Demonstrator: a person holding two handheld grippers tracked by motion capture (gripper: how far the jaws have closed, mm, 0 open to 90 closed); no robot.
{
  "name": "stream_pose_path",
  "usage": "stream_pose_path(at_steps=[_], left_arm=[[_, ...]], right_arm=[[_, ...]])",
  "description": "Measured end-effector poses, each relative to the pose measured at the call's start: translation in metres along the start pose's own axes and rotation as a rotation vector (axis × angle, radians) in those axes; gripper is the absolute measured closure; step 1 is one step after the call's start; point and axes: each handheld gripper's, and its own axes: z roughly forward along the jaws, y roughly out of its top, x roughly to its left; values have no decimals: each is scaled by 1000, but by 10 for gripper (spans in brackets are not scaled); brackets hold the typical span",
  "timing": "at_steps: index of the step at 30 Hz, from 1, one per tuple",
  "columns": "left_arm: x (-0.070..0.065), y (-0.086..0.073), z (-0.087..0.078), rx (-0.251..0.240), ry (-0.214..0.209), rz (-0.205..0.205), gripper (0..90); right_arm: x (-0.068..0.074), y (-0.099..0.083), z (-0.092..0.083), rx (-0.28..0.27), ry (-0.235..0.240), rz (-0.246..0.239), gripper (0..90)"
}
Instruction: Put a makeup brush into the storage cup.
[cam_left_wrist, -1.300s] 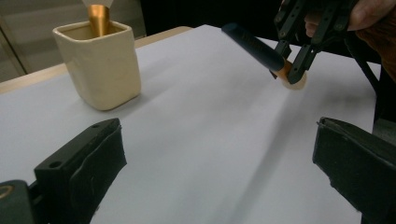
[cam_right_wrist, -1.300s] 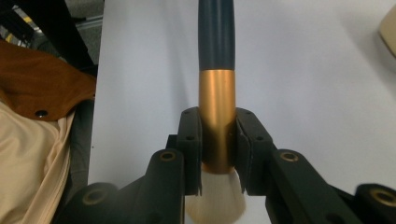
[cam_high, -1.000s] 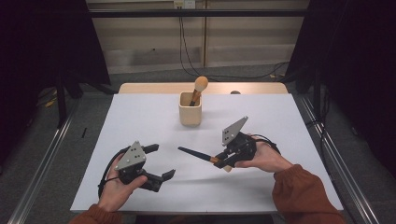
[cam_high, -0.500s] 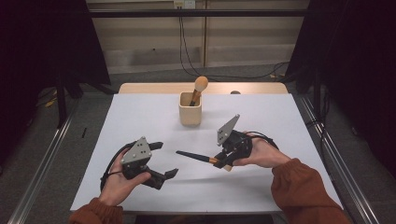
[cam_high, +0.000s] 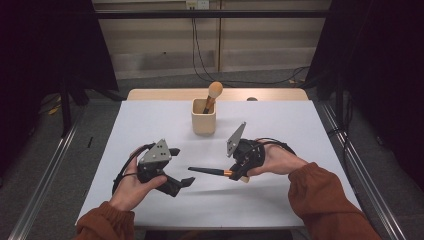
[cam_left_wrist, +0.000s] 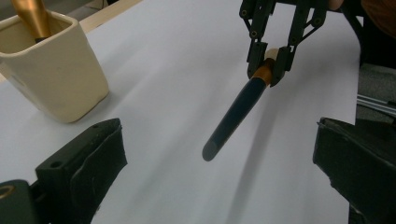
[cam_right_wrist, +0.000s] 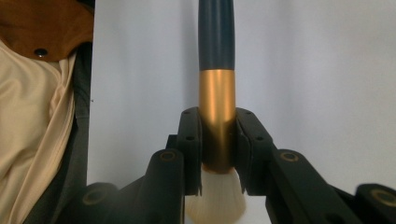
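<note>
While the left gripper (cam_high: 182, 165) gapes, the right gripper (cam_right_wrist: 217, 154) clamps a dark-handled, gold-ferruled, white-bristled brush (cam_right_wrist: 215, 93).

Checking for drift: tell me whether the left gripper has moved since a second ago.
Yes. The left gripper has shifted right, nearer the cup.

white sheet (cam_high: 150, 125) covers the wooden table (cam_high: 165, 94); black cables (cam_high: 193, 40) hang behind

Matt white paper-like sheet (cam_high: 150, 125) over a pale wooden table (cam_high: 170, 94). Glossy cream cup (cam_left_wrist: 56, 74), smooth like glazed ceramic. Brush (cam_right_wrist: 215, 93) with shiny gold metal collar, satin dark handle, soft white bristles.
</note>
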Motion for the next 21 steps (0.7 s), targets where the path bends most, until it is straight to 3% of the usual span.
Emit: stream_pose_path(at_steps=[3, 8, 16, 21], left_arm=[[2, 4, 5, 23, -25, -1, 23], [3, 10, 11, 75, -16, 24, 25], [8, 15, 21, 156, -46, 19, 36], [9, 16, 29, 233, -61, 29, 45]], right_arm=[[-2, 3, -1, 12, -8, -3, 742], [-4, 6, 0, 37, -1, -7, 742], [-4, 11, 2, 94, 6, -24, 742], [-5, 15, 5, 117, 9, -35, 742]])
